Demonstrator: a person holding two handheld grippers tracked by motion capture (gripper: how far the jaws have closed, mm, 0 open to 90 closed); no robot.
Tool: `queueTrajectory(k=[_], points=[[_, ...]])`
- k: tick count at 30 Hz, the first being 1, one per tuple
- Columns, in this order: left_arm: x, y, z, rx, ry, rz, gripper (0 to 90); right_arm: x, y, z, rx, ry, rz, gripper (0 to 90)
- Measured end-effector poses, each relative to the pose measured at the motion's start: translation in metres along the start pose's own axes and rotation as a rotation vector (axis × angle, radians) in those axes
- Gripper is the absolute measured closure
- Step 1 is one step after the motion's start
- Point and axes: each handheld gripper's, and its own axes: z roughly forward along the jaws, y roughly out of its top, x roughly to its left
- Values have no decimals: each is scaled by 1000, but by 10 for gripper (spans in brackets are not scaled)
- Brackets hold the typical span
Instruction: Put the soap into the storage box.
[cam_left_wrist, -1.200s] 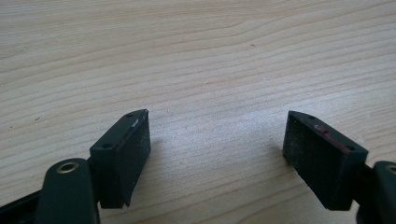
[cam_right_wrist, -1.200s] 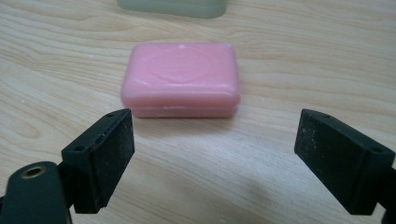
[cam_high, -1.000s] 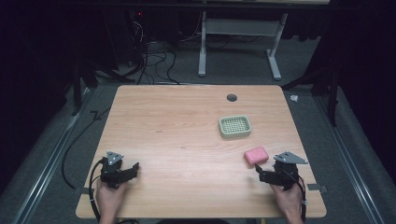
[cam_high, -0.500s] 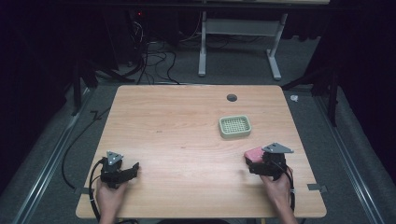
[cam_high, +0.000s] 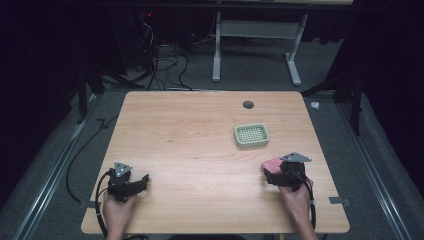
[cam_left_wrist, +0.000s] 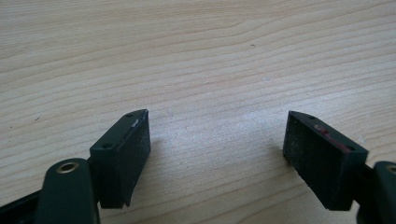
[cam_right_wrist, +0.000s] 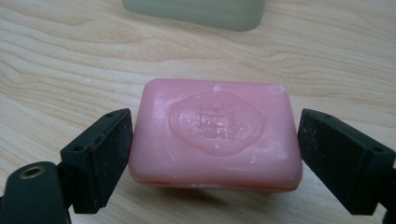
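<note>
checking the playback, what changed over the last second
The right gripper moved forward and leftward to the pink bar of soap; its open jaws now straddle the bar, not visibly clamped. The left gripper, the green slotted soap dish and the soap stayed put.

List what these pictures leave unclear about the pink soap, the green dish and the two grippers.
- Pink soap: stamped lettering too blurred to read in the right gripper view; in the high view the right gripper covers most of it.
- Green dish: cut off by the top edge in the right gripper view.
- Left gripper: body cut off by the bottom edge.
</note>
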Motion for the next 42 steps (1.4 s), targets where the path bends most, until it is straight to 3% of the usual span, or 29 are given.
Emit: queueTrajectory(k=[8,15,23,29,42], points=[[0,0,0,0,0,0,236,-5,-7,8,25,40,35,130],[0,0,0,0,0,0,236,-4,-9,9,13,27,17,133],[0,0,0,0,0,0,236,-3,-8,8,19,18,31,136],[0,0,0,0,0,0,236,-5,-8,6,16,28,48,136],[0,0,0,0,0,0,236,-1,3,-8,-27,47,35,137]])
